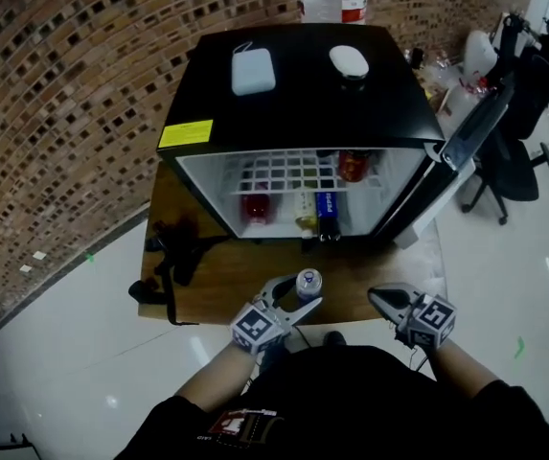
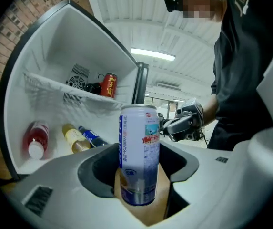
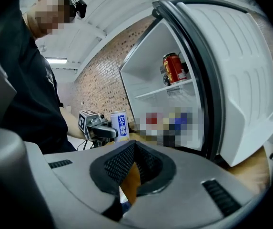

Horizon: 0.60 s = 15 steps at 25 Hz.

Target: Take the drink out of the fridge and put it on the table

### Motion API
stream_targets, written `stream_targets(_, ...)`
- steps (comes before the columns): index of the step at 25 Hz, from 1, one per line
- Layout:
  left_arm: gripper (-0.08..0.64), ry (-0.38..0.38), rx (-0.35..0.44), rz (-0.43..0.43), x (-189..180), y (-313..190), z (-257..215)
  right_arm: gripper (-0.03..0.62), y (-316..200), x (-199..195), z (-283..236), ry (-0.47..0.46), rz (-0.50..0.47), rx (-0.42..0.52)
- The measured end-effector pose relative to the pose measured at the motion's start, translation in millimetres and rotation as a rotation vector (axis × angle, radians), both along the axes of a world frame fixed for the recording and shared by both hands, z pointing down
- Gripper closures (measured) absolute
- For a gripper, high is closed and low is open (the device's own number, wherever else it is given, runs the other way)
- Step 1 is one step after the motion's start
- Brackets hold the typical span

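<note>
Just in front of the fridge, the left gripper clamps the can low on its body and upright, likely so it can go down flat on the table. Beside it, the right gripper is pinched closed on nothing. Inside the open fridge sit other drinks.

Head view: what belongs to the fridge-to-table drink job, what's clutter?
Job: white-and-blue drink can, held in left claw; black mini fridge; brown wooden table.
Clutter: white square pouch and white oval object on fridge top; black straps on table; black office chair.
</note>
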<state>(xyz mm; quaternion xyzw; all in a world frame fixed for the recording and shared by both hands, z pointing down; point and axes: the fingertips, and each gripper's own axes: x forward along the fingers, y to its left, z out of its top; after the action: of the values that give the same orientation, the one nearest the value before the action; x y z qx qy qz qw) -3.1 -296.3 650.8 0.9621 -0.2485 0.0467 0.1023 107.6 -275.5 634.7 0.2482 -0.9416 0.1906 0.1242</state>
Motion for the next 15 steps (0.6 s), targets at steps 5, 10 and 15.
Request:
stream_targets(5, 0.313, -0.031, -0.040, 0.005, 4, 12, 51, 0.598, 7, -7, 19, 0.009, -0.010, -0.030)
stream_targets(10, 0.313, -0.040, -0.055, 0.012, 10, 14, 75, 0.598, 12, -17, 28, 0.007, -0.016, -0.047)
stream_targets(15, 0.308, -0.058, -0.047, 0.009, 12, 6, 85, 0.598, 12, -23, 31, 0.001, -0.020, -0.046)
